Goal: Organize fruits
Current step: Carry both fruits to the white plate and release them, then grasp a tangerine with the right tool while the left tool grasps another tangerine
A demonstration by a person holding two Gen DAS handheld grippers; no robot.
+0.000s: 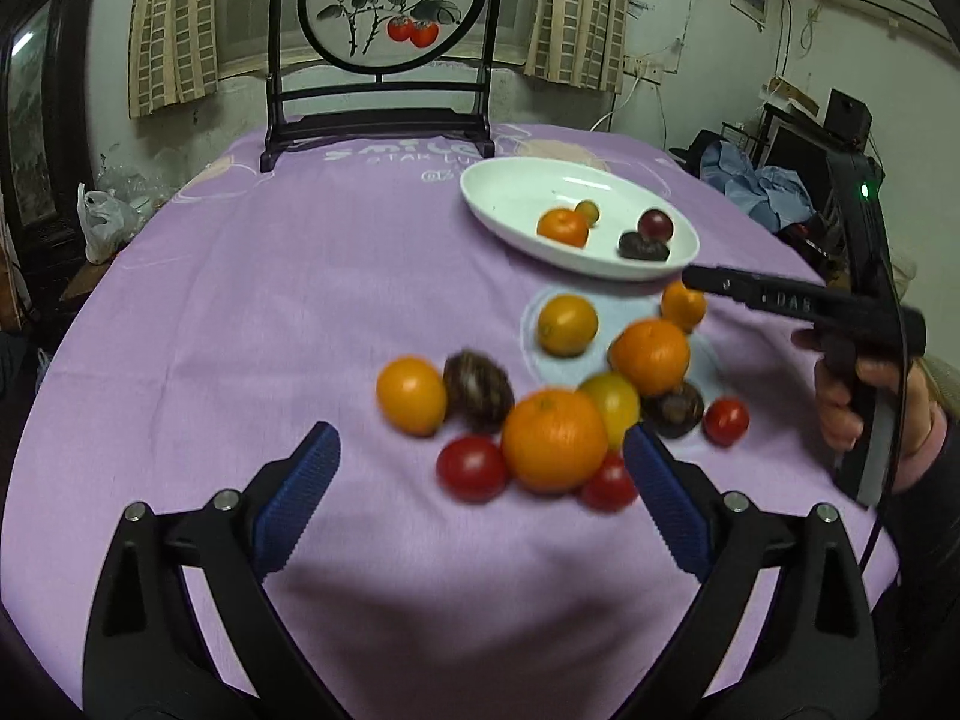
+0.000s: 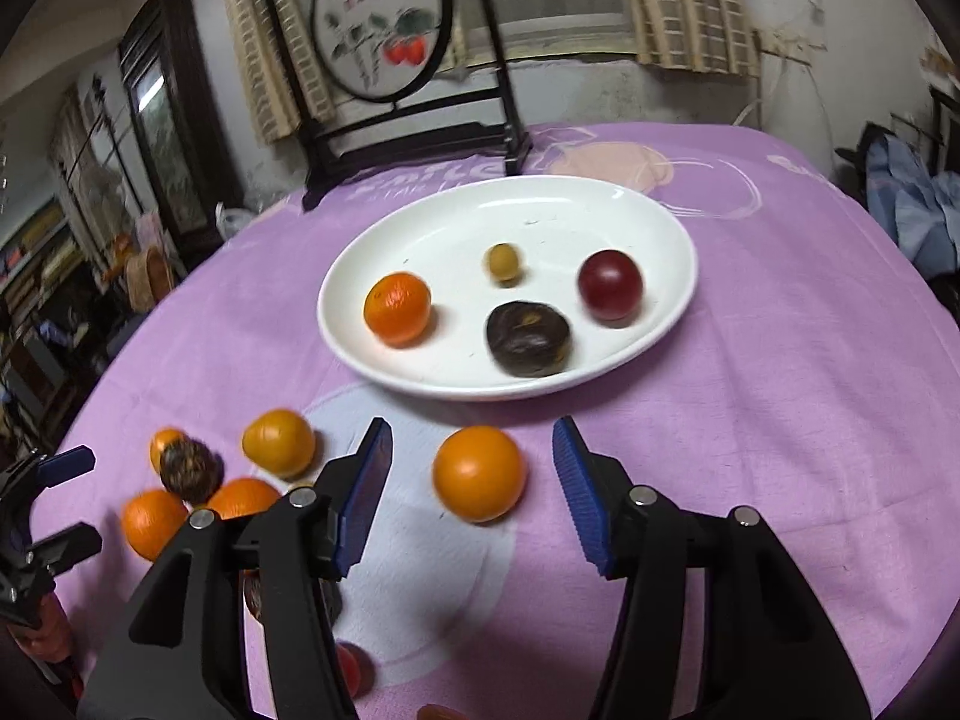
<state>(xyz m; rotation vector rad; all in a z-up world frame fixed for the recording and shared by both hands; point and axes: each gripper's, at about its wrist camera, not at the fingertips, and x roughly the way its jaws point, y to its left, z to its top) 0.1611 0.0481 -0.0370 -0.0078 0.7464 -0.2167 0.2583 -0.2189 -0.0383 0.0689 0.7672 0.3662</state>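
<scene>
The surface (image 1: 252, 312) fills the middle of both views under a purple cloth. A round painted screen (image 1: 384, 6) stands at its far edge, top centre of the left view.

The left gripper (image 1: 480, 468) sits low at the bottom of its frame, jaws wide apart and empty, aimed at the loose pile just ahead. The right gripper (image 2: 474, 474) is also spread wide and holds nothing; one orange (image 2: 478, 473) lies on the cloth between its fingers, touching neither. In the left view this gripper enters from the right edge, held level by a hand (image 1: 864, 396), its tip just below the plate.

The white oval plate (image 2: 420, 222) lies upper centre in the right view. It holds four fruits, apart from one another: one orange fruit (image 2: 397, 308), one dark brown one (image 2: 528, 337), one dark red one (image 2: 610, 285) and one small yellow-green one (image 2: 503, 262).

On the cloth in the left view I count eleven loose fruits in the centre: five orange, one yellow (image 1: 615, 399), two dark brown and three red tomatoes (image 1: 472, 468).
</scene>
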